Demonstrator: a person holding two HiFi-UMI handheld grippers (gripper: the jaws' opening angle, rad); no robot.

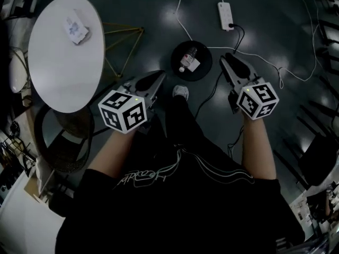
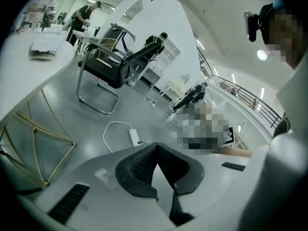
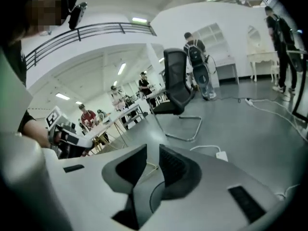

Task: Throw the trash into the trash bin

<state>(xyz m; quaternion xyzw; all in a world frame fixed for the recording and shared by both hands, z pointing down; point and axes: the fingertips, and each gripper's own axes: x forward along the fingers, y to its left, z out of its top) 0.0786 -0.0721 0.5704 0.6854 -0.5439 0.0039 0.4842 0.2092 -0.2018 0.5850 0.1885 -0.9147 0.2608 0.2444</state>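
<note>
A round black trash bin (image 1: 205, 67) stands on the dark floor ahead of my feet. Inside it lie a clear plastic bottle (image 1: 187, 57) and a white scrap. My left gripper (image 1: 160, 76) hangs to the left of the bin and nearer to me, its jaws pressed together with nothing in them; the left gripper view shows the same gripper (image 2: 156, 147) shut and empty. My right gripper (image 1: 228, 59) is just right of the bin. In the right gripper view this gripper (image 3: 153, 152) has a narrow gap between its pads and holds nothing.
A white oval table (image 1: 58, 62) with a small packet (image 1: 76, 28) on it stands at the left, on gold wire legs (image 1: 125, 40). A white power strip (image 1: 226, 15) and its cables run across the floor beyond the bin. My shoe (image 1: 180, 91) is below the bin.
</note>
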